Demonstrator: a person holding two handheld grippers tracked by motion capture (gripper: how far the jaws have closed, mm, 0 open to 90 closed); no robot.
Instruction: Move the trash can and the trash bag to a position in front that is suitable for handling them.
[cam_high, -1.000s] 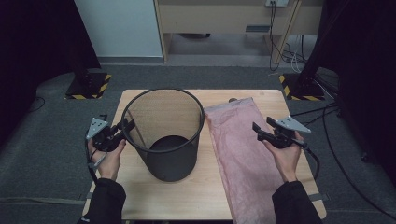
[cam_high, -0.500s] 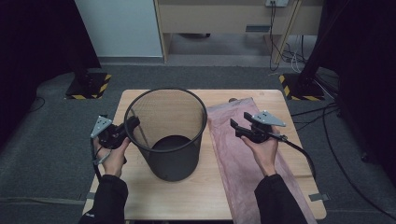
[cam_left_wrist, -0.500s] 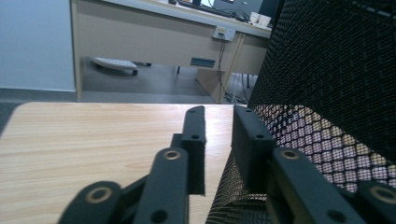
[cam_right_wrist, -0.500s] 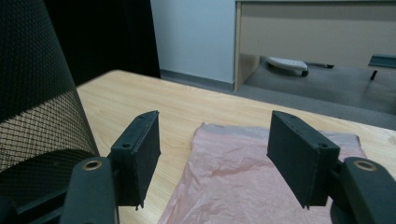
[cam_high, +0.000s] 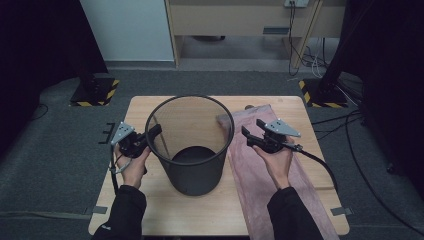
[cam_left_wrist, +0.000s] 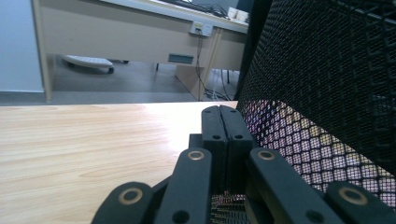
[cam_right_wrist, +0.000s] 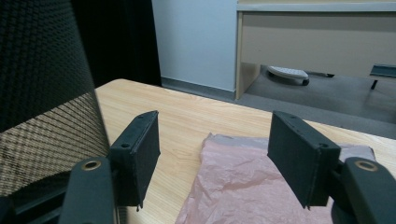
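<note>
Mesh bin (cam_high: 192, 145) rim at left claw (cam_high: 156, 131), jaws together.

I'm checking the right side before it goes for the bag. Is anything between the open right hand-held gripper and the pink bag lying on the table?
Nothing visible. The right hand-held gripper hovers with open jaws directly over the pink bag, bare plastic ahead. The mesh bin stands off to its side, not in the path.

Black mesh bin (cam_high: 191, 145) upright mid-table; pink bag (cam_high: 280, 175) flat, just right.
</note>
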